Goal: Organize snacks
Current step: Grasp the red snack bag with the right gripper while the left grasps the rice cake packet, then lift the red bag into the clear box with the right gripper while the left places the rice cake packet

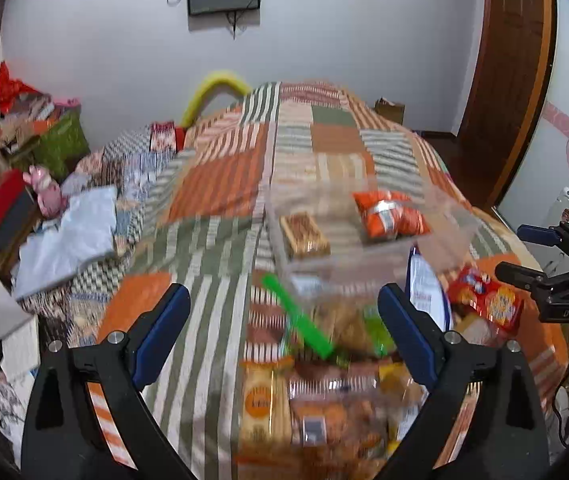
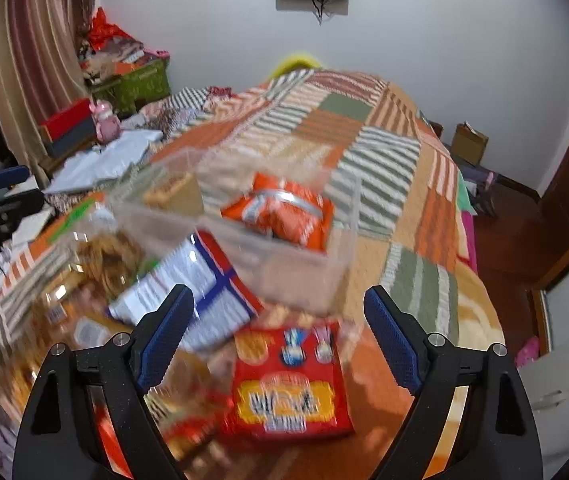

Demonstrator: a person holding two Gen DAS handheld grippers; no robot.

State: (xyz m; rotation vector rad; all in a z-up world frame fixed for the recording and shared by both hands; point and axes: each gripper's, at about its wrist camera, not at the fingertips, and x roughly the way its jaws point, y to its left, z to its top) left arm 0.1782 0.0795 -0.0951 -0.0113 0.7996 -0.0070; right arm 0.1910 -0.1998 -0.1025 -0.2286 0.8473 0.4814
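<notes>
A clear plastic bin (image 1: pixel 436 240) (image 2: pixel 304 276) stands on the patchwork bedspread; it holds an orange snack bag (image 1: pixel 390 218) (image 2: pixel 280 216) and a brown biscuit pack (image 1: pixel 304 234) (image 2: pixel 164 192). In front of it lies a heap of snacks: a clear bag with a green strip (image 1: pixel 296 316), a white and blue packet (image 1: pixel 424 292) (image 2: pixel 196 292), a red cracker box (image 1: pixel 488 300) (image 2: pixel 288 384), an orange biscuit pack (image 1: pixel 262 404). My left gripper (image 1: pixel 284 336) is open and empty above the heap. My right gripper (image 2: pixel 278 340) is open and empty above the red box; it also shows in the left wrist view (image 1: pixel 524 252).
The bed's left side carries folded cloth (image 1: pixel 68 236), a pink toy (image 1: pixel 44 192) and a red and grey box (image 1: pixel 4 212). A green bag (image 2: pixel 144 84) stands by the curtain. A wooden door (image 1: pixel 508 80) is at the right. Both views are motion-blurred.
</notes>
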